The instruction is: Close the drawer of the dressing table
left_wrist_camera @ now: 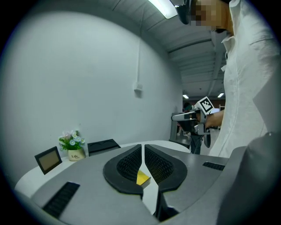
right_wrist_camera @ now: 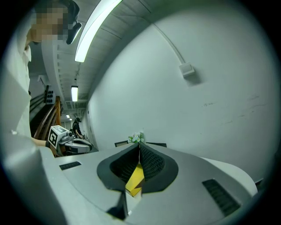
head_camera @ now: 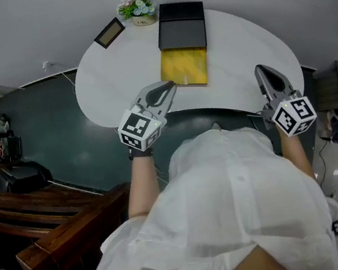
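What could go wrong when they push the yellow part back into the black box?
The black box might just slide back toward the flower pot instead of the yellow drawer going in. The shut left gripper is near the drawer's corner, so an off-centre push might twist it.

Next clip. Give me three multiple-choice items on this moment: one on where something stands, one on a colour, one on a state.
1. The flower pot stands: A on a shelf; B at the table's far edge, between the picture frame and the black box; C on the floor.
2. The drawer's inside is: A red; B blue; C yellow.
3. The left hand-held gripper is: A shut, empty; B wide open; C shut on the flower pot.
B: it sits beside the box at the far rim. C: yellow shows in the head view. A: its jaws meet, gripping nothing.
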`<control>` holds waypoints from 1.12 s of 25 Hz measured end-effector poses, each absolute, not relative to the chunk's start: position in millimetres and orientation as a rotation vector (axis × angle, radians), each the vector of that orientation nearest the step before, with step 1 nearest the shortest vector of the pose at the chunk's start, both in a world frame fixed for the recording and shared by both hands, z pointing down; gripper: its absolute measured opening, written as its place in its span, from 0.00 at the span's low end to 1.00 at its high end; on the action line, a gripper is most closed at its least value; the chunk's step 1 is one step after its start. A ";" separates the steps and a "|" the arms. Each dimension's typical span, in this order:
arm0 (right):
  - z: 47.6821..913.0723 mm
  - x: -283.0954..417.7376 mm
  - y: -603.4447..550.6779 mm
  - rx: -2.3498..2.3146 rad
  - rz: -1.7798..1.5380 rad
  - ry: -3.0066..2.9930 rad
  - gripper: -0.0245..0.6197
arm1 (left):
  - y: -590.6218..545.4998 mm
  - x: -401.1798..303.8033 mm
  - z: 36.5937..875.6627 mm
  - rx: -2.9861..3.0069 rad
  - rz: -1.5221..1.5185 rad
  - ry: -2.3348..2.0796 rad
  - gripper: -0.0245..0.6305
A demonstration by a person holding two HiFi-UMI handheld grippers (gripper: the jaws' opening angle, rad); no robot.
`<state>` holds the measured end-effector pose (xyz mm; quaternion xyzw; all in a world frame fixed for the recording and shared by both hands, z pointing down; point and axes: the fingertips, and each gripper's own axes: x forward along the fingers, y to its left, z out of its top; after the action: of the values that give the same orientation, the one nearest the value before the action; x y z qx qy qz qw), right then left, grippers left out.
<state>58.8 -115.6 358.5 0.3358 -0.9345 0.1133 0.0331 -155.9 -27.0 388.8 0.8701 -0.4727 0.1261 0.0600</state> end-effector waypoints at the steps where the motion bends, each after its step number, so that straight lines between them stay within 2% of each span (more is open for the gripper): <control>1: 359.3 62.6 -118.8 1.042 0.353 -2.873 0.05 | -31.8 -154.2 391.1 2.645 0.402 -1.417 0.07; 10: 372.1 73.2 -137.9 1.097 0.391 -2.853 0.05 | -60.3 -141.7 443.5 2.720 0.802 -1.139 0.07; 13: 375.2 70.0 -143.9 1.107 0.398 -2.842 0.05 | -70.8 -136.8 464.4 2.733 0.980 -1.021 0.16; 28: 391.1 74.4 -156.3 1.182 0.472 -2.766 0.05 | -95.0 -115.1 566.0 2.629 1.412 -0.550 0.27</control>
<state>74.4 -156.3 391.1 0.3878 -0.9074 0.1547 0.0484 -115.1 -95.0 566.0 0.8652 -0.1810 0.4646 0.0537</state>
